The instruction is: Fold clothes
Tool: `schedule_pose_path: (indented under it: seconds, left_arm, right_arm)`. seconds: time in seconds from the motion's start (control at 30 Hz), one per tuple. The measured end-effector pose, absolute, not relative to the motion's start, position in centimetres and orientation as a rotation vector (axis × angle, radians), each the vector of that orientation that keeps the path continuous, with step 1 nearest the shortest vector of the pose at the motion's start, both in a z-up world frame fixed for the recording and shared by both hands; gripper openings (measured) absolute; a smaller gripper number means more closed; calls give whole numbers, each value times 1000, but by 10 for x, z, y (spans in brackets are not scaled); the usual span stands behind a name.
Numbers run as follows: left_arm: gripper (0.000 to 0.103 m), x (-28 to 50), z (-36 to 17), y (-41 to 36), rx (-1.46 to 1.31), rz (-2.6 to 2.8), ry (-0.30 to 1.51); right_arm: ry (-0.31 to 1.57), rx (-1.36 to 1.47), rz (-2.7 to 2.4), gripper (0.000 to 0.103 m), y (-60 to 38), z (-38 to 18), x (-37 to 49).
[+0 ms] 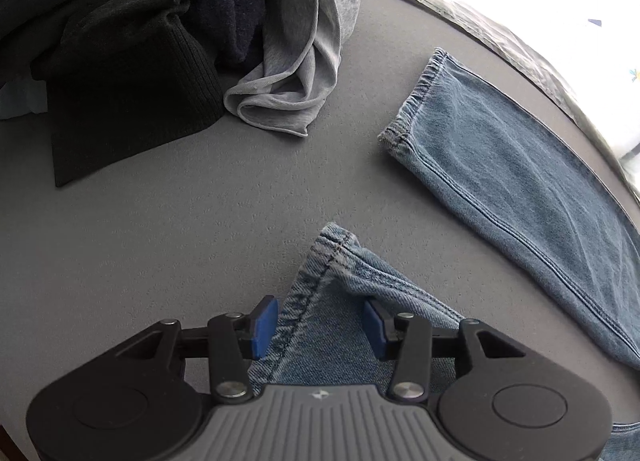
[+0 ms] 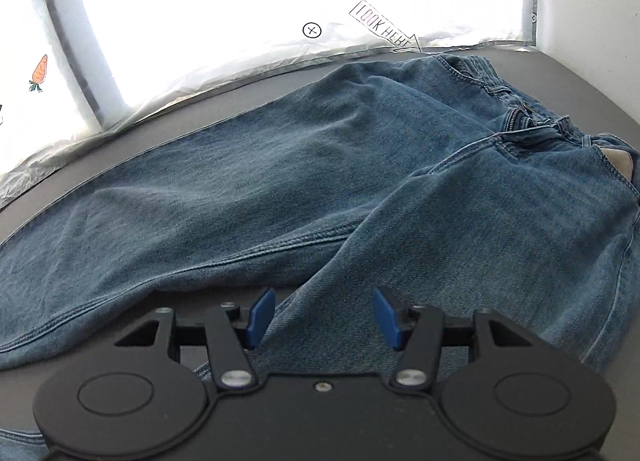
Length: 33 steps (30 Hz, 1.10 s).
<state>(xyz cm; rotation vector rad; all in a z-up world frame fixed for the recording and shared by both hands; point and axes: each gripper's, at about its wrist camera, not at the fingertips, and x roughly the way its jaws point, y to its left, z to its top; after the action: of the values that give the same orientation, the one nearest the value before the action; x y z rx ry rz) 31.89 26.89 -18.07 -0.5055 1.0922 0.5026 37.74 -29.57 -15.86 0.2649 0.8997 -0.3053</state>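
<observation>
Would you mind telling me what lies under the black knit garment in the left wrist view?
The black knit lies partly on the grey table and partly on a clothes pile. Whatever sits beneath it is covered.

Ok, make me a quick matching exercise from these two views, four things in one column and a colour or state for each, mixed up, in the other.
Things:
1. jeans
2. ribbed knit garment
3. crumpled shirt
4. left gripper

States:
A. black
B. open, denim hem between its fingers
C. light grey
D. blue, spread flat

Pairs: 1-D, 2-A, 3-C, 4-B
</observation>
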Motion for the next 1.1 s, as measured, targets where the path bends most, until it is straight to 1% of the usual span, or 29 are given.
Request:
schedule_pose_path:
  seconds: [0.2, 0.27, 0.33, 0.37, 0.4, 0.5, 0.7, 0.8, 0.87, 0.93, 0.97, 1.0, 1.03, 1.07, 1.1]
  left_arm:
    - [49, 329, -184, 279, -574, 513, 1106]
    - [49, 331, -184, 277, -561, 514, 1110]
    - [49, 334, -184, 275, -533, 510, 1117]
    - [49, 335, -184, 274, -520, 508, 1120]
    - [50, 336, -184, 273, -508, 506, 1123]
    - [52, 337, -185, 271, -489, 502, 1123]
    - [55, 336, -186, 270, -488, 502, 1114]
    - [60, 337, -187, 269, -483, 496, 1109]
    - [61, 337, -187, 267, -474, 500, 1106]
    - [61, 338, -186, 265, -457, 503, 1108]
    - [61, 336, -185, 265, -449, 510, 1109]
    - [61, 334, -184, 265, -441, 517, 1110]
    - [61, 332, -183, 266, -437, 522, 1109]
    - [61, 329, -182, 267, -444, 524, 1108]
    - [61, 325, -181, 269, -451, 526, 1109]
  right_arm:
    - [996, 210, -378, 56, -287, -175, 407]
    - [1017, 189, -395, 53, -285, -180, 412]
    - [1015, 165, -387, 47, -283, -180, 414]
    - [994, 177, -386, 32, -286, -175, 414]
    - [972, 189, -385, 7, -288, -170, 414]
    - [908, 225, -382, 3, -296, -156, 414]
    - [780, 296, -375, 3, -310, -128, 414]
    - [716, 330, -371, 3, -318, -114, 414]
    - [755, 319, -367, 4, -322, -125, 430]
    - [836, 307, -361, 9, -325, -141, 443]
    - [880, 303, -356, 14, -325, -146, 447]
    - [886, 311, -356, 24, -325, -147, 445]
    - [874, 319, -351, 31, -325, -145, 441]
    - [847, 323, -344, 43, -324, -141, 434]
    - [828, 309, -345, 49, -323, -136, 426]
